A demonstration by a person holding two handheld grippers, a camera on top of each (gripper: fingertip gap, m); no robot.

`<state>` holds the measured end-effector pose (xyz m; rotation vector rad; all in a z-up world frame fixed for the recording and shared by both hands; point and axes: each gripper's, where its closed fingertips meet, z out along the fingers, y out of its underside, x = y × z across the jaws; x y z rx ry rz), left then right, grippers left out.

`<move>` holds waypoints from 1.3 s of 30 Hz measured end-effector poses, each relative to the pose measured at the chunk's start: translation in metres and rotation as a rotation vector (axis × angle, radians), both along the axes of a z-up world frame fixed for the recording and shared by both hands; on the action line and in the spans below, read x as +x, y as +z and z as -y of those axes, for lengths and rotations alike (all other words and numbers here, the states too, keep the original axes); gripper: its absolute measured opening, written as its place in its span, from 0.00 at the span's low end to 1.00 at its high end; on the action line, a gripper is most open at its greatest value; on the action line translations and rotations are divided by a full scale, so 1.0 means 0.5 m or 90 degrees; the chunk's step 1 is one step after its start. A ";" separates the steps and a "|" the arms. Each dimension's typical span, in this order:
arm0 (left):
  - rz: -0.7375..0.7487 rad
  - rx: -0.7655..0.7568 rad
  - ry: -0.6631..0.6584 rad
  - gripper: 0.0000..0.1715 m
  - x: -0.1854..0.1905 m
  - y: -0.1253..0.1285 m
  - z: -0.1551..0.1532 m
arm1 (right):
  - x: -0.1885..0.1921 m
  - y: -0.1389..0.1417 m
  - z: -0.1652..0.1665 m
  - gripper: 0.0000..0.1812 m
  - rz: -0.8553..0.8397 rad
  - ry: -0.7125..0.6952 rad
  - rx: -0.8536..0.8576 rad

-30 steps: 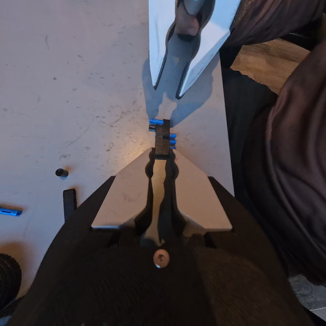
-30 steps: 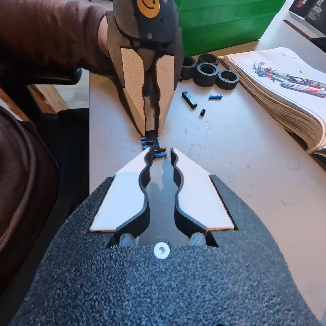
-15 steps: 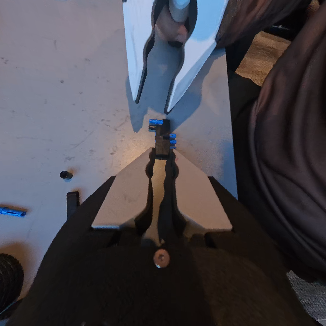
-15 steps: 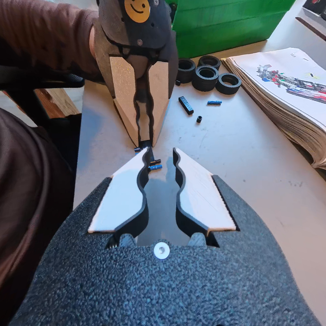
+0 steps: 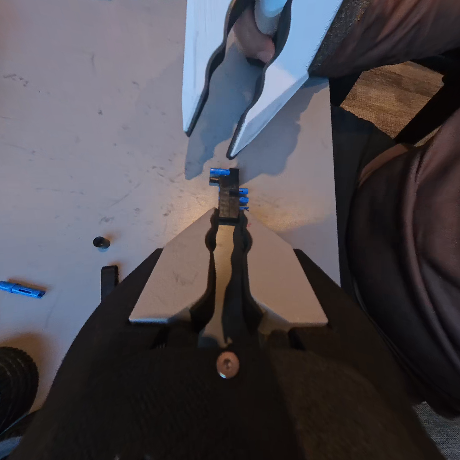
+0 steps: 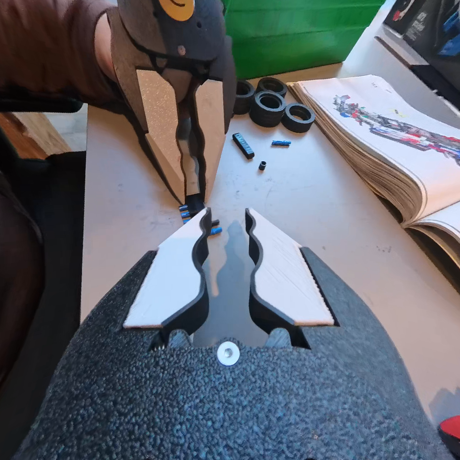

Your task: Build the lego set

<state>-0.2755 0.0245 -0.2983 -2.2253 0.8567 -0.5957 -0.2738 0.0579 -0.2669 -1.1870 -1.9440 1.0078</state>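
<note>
While the left tool [image 5: 227,219] pinches the black beam assembly [image 5: 228,196] low over the desk [image 5: 99,124], its long axis points at the right tool [image 6: 227,211], which gapes empty, just beside the beam's far end.

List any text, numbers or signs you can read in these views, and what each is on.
Instruction booklet: small print near the page top, too small to read.
Dark boxes, top right: white lettering, blurred and cut off, unreadable.
Yellow sticker on the left gripper: a dark curved mark, no letters.
Black lego piece it grips: no writing.
</note>
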 end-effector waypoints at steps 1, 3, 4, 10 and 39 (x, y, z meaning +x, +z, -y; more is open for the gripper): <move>-0.001 0.001 0.000 0.08 0.000 0.000 0.000 | 0.005 -0.006 0.001 0.15 0.013 0.008 -0.002; -0.004 0.004 0.000 0.08 0.000 0.000 0.000 | 0.019 -0.027 0.000 0.18 0.056 0.026 0.008; -0.005 0.005 0.000 0.08 0.000 0.000 0.000 | 0.024 -0.033 -0.001 0.18 0.072 0.031 0.009; 0.000 0.000 -0.001 0.08 0.000 0.000 0.000 | 0.026 -0.047 0.010 0.18 0.118 0.056 -0.012; -0.021 0.019 0.040 0.08 0.001 0.000 -0.001 | 0.021 -0.070 0.033 0.12 0.290 0.019 -0.007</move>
